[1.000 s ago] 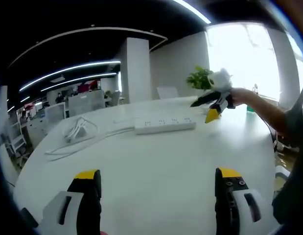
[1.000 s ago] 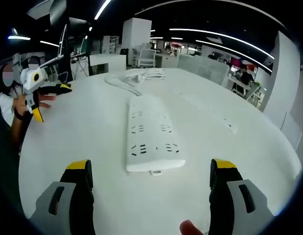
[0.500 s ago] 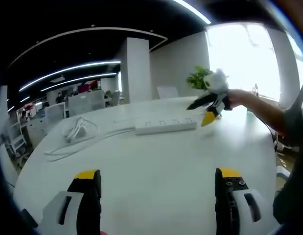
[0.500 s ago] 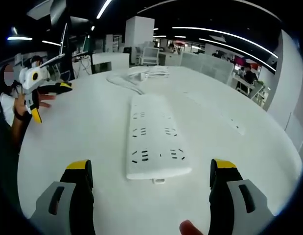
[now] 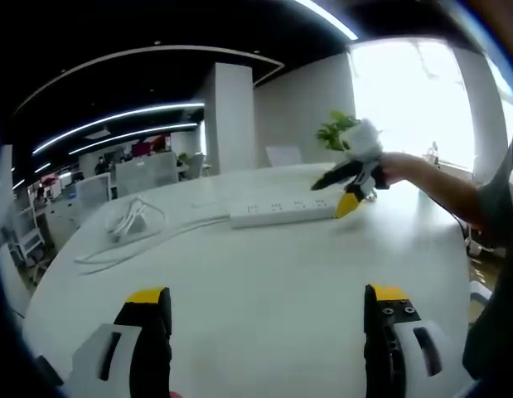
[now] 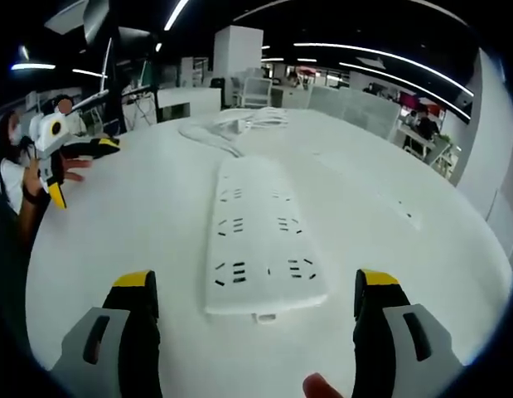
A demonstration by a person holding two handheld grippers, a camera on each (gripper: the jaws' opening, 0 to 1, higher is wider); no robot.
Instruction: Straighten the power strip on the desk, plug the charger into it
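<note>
With its jaws wide, the right tool (image 6: 254,332) faces the power strip (image 6: 258,240) at 12 o'clock on the surface (image 6: 140,224). Probably rigid, light, slippery: grip the near short end. Left tool (image 5: 268,340) wide, empty.

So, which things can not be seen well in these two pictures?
- Charger: left gripper view, too small and blurred among its white cable to tell plug or shape.
- Strip: right gripper view, its cable end is blurred far away.
- Right claw: left gripper view, blurred, whether it touches the strip is unclear.
</note>
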